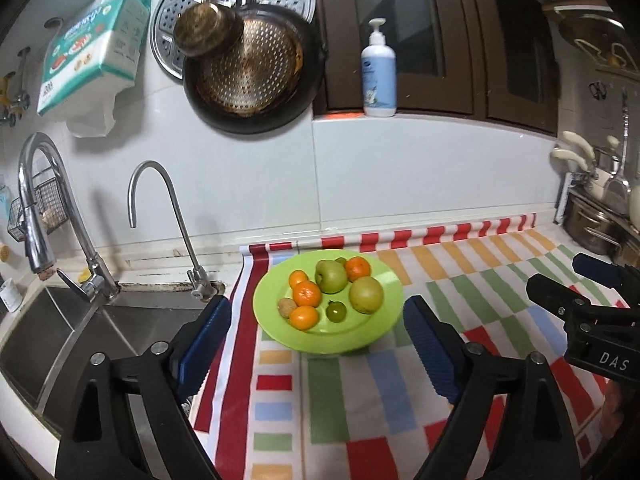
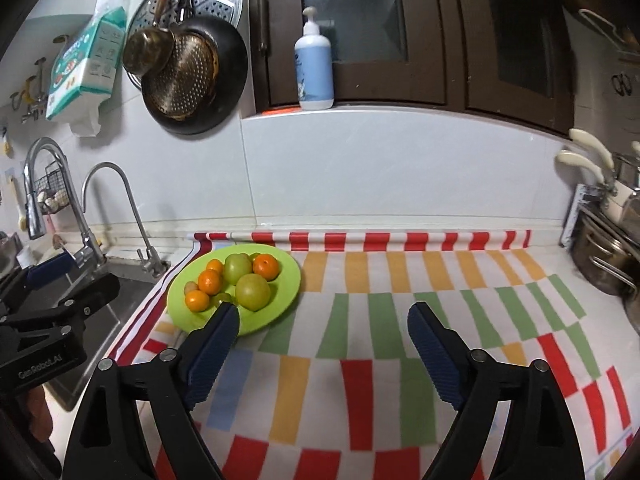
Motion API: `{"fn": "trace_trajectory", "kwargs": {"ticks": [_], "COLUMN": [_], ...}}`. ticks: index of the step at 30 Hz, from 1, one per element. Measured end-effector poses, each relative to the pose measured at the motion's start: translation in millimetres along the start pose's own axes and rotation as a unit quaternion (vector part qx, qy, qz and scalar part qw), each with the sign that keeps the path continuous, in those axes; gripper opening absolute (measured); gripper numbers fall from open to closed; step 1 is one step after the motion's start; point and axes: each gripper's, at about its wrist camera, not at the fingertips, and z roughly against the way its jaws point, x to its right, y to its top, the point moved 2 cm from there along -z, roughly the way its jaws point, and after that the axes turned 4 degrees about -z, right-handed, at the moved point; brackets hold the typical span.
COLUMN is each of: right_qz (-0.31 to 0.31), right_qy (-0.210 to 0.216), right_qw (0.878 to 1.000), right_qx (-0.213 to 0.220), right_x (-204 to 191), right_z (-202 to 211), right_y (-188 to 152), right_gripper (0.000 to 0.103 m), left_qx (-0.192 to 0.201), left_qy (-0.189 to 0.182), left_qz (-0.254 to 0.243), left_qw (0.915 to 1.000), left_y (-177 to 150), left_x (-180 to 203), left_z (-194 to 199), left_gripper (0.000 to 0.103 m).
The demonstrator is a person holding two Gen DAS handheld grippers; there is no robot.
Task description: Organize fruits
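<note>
A lime green plate (image 1: 376, 332) (image 2: 286, 292) sits on the striped cloth near the sink and carries the fruit. On it lie several oranges (image 1: 307, 293) (image 2: 265, 266), two large green apples (image 1: 366, 294) (image 2: 253, 292), a small green fruit (image 1: 336, 312) and a small brown one (image 1: 287, 306). My left gripper (image 1: 316, 344) hangs open in front of the plate with nothing between its fingers. My right gripper (image 2: 322, 344) stands open over the cloth, right of the plate, and holds nothing. Each gripper shows at the edge of the other's view.
A steel sink (image 1: 80, 332) with two taps (image 1: 168, 220) lies left of the cloth (image 2: 400, 320). Pans (image 1: 248, 68) hang on the tiled wall, and a pump bottle (image 1: 378, 76) stands on the sill. Pots (image 2: 604, 256) crowd the right end of the counter.
</note>
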Motion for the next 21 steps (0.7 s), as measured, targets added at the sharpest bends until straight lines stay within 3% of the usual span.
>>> {"fn": "trace_trajectory", "kwargs": {"ticks": [9, 21], "right_qz": [0.000, 0.000], "right_qy": [-0.013, -0.022], "right_qw": [1.000, 0.999], "right_qx": [0.015, 0.029], "right_x": [15.2, 16.9], "right_z": [49.6, 83.8], "right_y": [-14.2, -24.6], "right_gripper": [0.090, 0.090], "left_qx": [0.020, 0.016], "left_qy": [-0.002, -0.007], "left_qz": [-0.004, 0.008], "left_qw": [0.9998, 0.9998], "left_y": [-9.7, -25.9], "left_x": [15.3, 17.5], "left_z": [43.5, 65.2], "left_gripper": [0.103, 0.103]}}
